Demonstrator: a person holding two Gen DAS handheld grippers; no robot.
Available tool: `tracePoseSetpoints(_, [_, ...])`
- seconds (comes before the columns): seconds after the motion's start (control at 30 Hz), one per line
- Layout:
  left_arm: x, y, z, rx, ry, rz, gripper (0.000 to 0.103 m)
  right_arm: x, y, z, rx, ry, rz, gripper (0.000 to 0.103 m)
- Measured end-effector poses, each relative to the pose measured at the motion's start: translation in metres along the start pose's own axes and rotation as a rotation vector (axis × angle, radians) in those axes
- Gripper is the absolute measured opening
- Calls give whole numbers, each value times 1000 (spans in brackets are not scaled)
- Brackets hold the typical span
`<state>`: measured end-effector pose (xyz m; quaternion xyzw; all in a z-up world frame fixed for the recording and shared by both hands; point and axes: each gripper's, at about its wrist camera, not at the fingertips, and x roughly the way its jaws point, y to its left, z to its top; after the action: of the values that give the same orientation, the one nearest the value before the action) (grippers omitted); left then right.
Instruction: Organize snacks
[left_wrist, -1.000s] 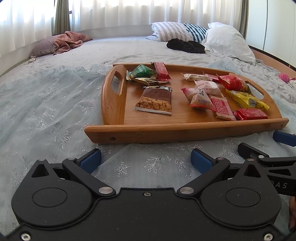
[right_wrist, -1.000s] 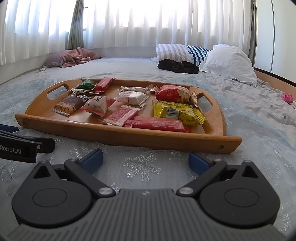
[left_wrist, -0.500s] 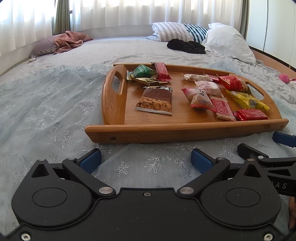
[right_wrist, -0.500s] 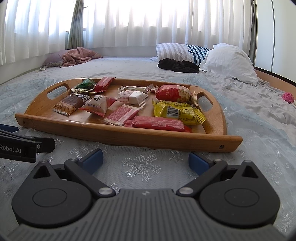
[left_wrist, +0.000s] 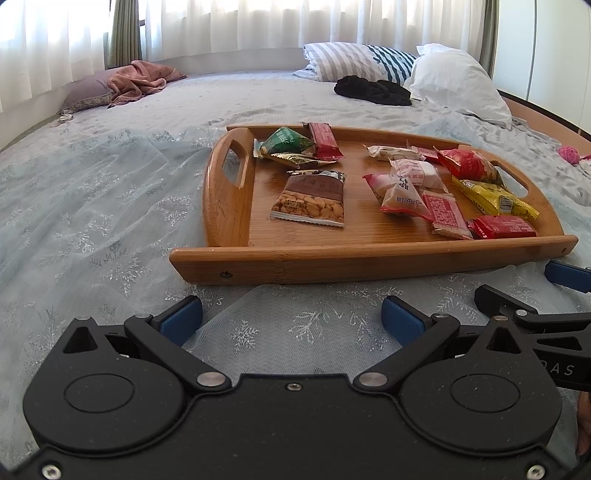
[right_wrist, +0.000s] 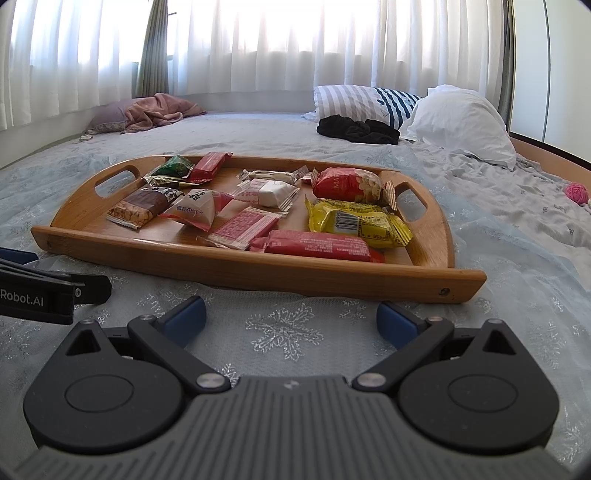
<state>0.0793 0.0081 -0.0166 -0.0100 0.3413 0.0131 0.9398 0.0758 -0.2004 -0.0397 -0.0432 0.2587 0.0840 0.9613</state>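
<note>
**Left wrist view: both grippers spread wide before the snack tray**

Left wrist view has the left gripper (left_wrist: 291, 319) low over the bedspread (left_wrist: 92, 206), its 2 blue pads wide apart and holding nothing. Straight ahead, just past the fingertips, lies the wooden tray (left_wrist: 369, 258), its near rim standing between the tool and the snacks. Ahead and slightly left sits the peanut packet (left_wrist: 310, 201); farther off are the green packet (left_wrist: 284, 142) and a red bar (left_wrist: 325, 142). Ahead to the right lie a pink-and-white triangular packet (left_wrist: 400, 195), a yellow packet (left_wrist: 495, 195) and a red flat packet (left_wrist: 502, 227).

From the right wrist view, the right gripper (right_wrist: 291, 319) is likewise spread wide and empty, the tray (right_wrist: 258, 267) directly in front. The long red packet (right_wrist: 317, 245) is nearest to it, just behind the rim. Far beyond the tray lie a striped pillow (right_wrist: 351, 101), a white pillow (right_wrist: 458, 118), a black garment (right_wrist: 356, 129) and a pink blanket (right_wrist: 159, 112); a pink yarn ball (right_wrist: 576, 192) sits far right.
</note>
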Motion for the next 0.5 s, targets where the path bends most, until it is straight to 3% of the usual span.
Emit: tracePoseSetpoints(0.5, [0, 0, 0, -1, 0, -1, 103, 1, 0, 0, -3, 8, 13, 103])
